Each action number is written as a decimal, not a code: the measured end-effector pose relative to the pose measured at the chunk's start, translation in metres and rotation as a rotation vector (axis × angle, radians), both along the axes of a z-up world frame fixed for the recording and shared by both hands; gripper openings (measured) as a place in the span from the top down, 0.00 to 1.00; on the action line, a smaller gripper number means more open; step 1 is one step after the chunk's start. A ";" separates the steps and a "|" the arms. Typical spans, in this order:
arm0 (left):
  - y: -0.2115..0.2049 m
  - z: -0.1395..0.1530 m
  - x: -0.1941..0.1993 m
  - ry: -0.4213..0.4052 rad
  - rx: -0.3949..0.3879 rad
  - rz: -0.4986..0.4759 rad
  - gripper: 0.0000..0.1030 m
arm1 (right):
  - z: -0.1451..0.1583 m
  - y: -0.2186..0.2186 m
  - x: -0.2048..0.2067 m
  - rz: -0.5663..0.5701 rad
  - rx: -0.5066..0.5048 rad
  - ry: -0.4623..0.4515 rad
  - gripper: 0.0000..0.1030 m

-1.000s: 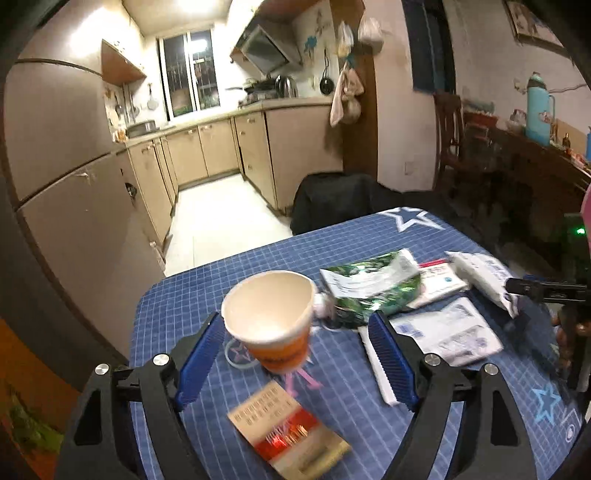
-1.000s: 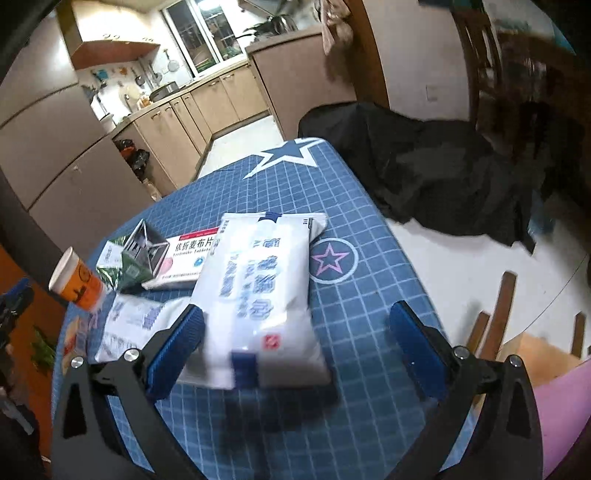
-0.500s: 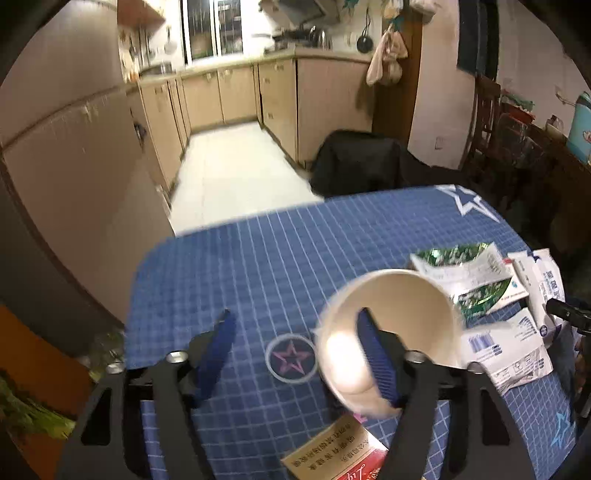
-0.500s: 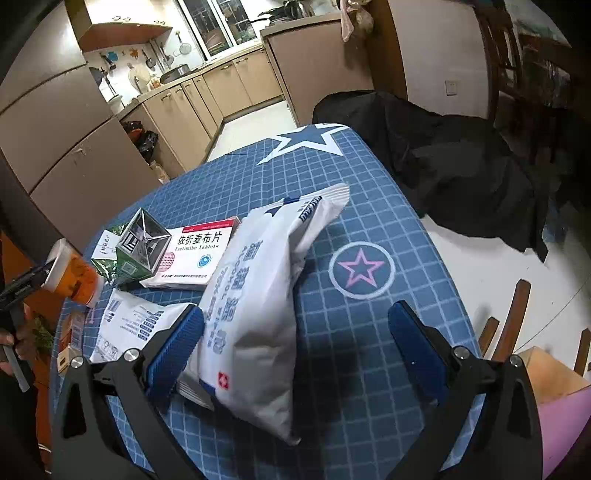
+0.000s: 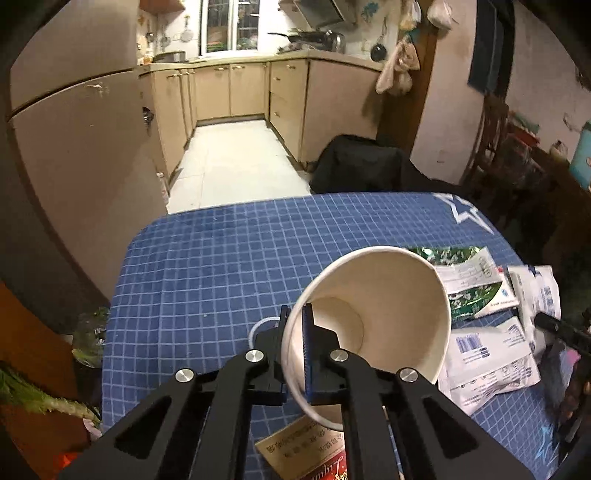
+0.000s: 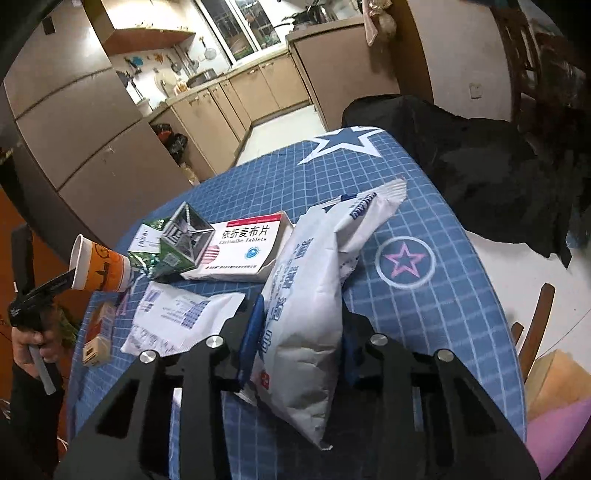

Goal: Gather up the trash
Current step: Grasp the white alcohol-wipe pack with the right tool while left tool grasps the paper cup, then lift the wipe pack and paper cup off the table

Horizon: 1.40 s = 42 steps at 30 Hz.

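Left claw point(image 5: 294, 354) pinching paper cup point(image 5: 373, 325) wall; right claw point(image 6: 299, 341) squeezing white pack point(image 6: 310, 295); box point(image 6: 242, 251) reads "Ezetimibe Tablets"

Kitchen behind, with tan cabinets point(image 5: 247, 88), a window point(image 5: 221, 24) and a pale floor point(image 5: 232, 162). Big tan fridge point(image 5: 85, 147) at left. Blue checked tabletop point(image 5: 221, 266) with stars.

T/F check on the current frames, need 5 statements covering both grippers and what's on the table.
1. The left gripper pinches the cup's wall. True.
2. The cup stands upright on the table. False: it is tilted, off the table.
3. The right gripper is shut on the white bag. True.
4. The tablet box is in the right jaws. False: it lies on the table.
5. The green carton rests beside the tablet box. True.
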<state>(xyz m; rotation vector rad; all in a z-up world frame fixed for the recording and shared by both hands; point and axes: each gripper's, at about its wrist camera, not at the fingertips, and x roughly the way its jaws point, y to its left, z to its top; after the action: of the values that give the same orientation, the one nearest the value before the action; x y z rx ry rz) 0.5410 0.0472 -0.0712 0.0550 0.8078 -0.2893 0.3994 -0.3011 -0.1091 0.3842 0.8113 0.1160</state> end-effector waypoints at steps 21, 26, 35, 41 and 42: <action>-0.057 0.056 -0.183 -0.253 0.087 0.096 0.93 | 0.045 0.030 -0.102 0.072 0.011 -0.130 0.71; -0.075 0.042 -0.223 -0.218 0.042 0.078 0.93 | 0.044 0.044 -0.138 0.095 -0.015 -0.129 0.72; -0.095 0.026 -0.267 -0.209 0.072 0.076 0.93 | 0.041 0.064 -0.184 0.111 -0.074 -0.136 0.73; -0.102 0.026 -0.283 -0.237 0.122 0.085 0.93 | 0.047 0.069 -0.197 0.110 -0.115 -0.164 0.73; -0.102 0.026 -0.285 -0.241 0.125 0.086 0.93 | 0.049 0.069 -0.201 0.109 -0.118 -0.169 0.73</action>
<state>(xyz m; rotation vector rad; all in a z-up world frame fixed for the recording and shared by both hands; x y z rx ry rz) 0.2559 -0.0547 -0.0454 0.1688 0.5860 -0.1469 0.1987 -0.2317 -0.0602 0.2154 0.6684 0.1988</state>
